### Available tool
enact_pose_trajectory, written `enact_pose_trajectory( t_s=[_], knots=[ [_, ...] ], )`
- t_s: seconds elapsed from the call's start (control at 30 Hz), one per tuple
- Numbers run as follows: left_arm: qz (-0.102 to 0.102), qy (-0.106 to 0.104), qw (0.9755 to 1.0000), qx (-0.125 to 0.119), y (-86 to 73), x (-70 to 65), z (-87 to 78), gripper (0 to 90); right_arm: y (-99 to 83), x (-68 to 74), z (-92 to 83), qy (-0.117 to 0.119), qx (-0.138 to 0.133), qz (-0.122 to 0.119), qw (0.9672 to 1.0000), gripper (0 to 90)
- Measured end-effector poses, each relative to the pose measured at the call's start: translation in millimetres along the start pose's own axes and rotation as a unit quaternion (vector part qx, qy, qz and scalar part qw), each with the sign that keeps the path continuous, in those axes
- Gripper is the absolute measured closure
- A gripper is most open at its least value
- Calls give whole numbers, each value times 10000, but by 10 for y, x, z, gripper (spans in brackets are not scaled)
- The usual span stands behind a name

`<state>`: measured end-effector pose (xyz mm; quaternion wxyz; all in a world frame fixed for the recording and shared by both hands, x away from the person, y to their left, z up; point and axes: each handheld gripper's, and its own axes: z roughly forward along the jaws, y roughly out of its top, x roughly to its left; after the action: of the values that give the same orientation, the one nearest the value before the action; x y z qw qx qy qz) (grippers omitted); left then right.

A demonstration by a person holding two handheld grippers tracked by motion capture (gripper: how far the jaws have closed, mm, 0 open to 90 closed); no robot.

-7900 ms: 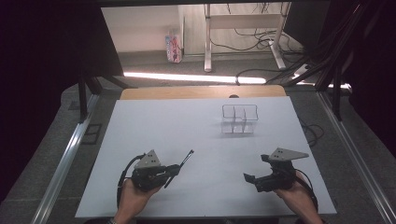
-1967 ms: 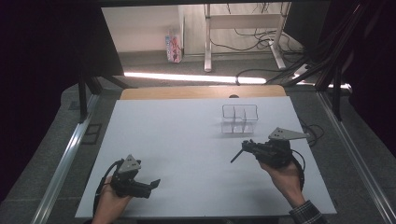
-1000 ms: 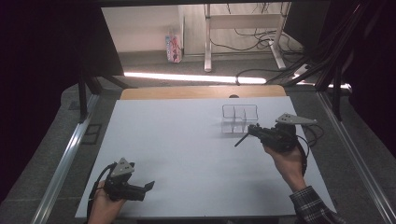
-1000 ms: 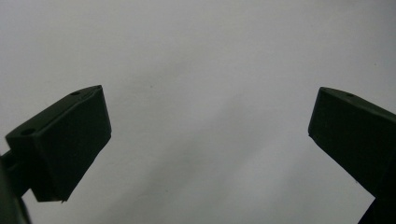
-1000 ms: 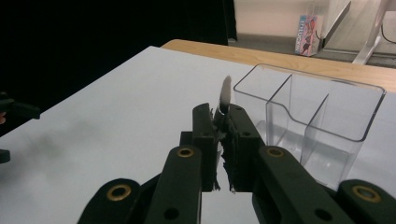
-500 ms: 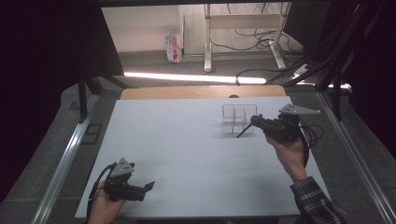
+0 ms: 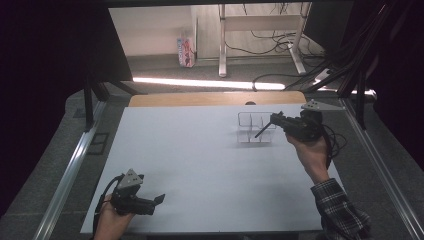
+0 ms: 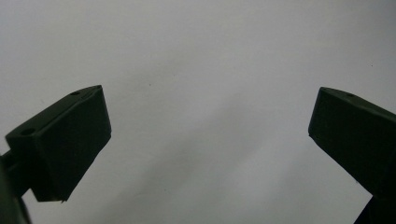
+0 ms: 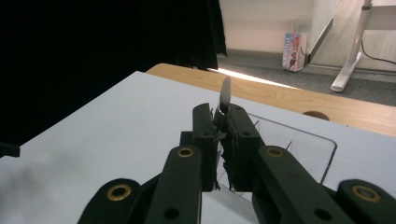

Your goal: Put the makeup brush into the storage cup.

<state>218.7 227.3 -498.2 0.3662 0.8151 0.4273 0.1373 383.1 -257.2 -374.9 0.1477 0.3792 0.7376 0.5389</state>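
A: The white tabletop (image 7: 210,165) spreads wide under both hands; what lies ahead of the right gripper (image 7: 272,121)?

B: A clear plastic organizer (image 7: 250,127) with open compartments sits just beyond and below its fingers. In the right gripper view those fingers are clenched on a thin dark utensil (image 9: 225,105), likely a spoon or similar piece of cutlery, whose pale tip rises just above the fingertips. In the high view its dark end (image 7: 261,131) slants down from the fingers over the organizer's right half.

A: And the left gripper (image 7: 159,199)?

B: It is near the front edge, well apart from the organizer, its fingers released and spread wide with bare tabletop between them.

A: What could go wrong from here?

B: The utensil looks pinched near one end, so it could pivot between the fingers if it bumps a divider wall. The organizer seems light; a sideways nudge from the tip might slide or tip it. Letting go too high could make the utensil bounce out or land across two compartments instead of inside one.
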Motion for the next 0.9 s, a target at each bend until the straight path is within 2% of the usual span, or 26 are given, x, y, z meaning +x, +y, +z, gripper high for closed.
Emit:
enact_pose_trajectory(
  t_s=[0.4, 0.63, 0.9],
  knots=[
    [-53, -21, 10000, -28, -1, 11, 0, 1, 225, -76, 56, -185, -144, -56, 9997, 837],
    [-97, -47, 9999, -24, -2, 12, 2, 1, 355, -117, 163, -324, -179, -155, 9992, 837],
    [-134, -90, 9999, -14, 0, 14, 4, 2, 402, -173, 262, -478, -159, -231, 9985, 837]
  ],
)
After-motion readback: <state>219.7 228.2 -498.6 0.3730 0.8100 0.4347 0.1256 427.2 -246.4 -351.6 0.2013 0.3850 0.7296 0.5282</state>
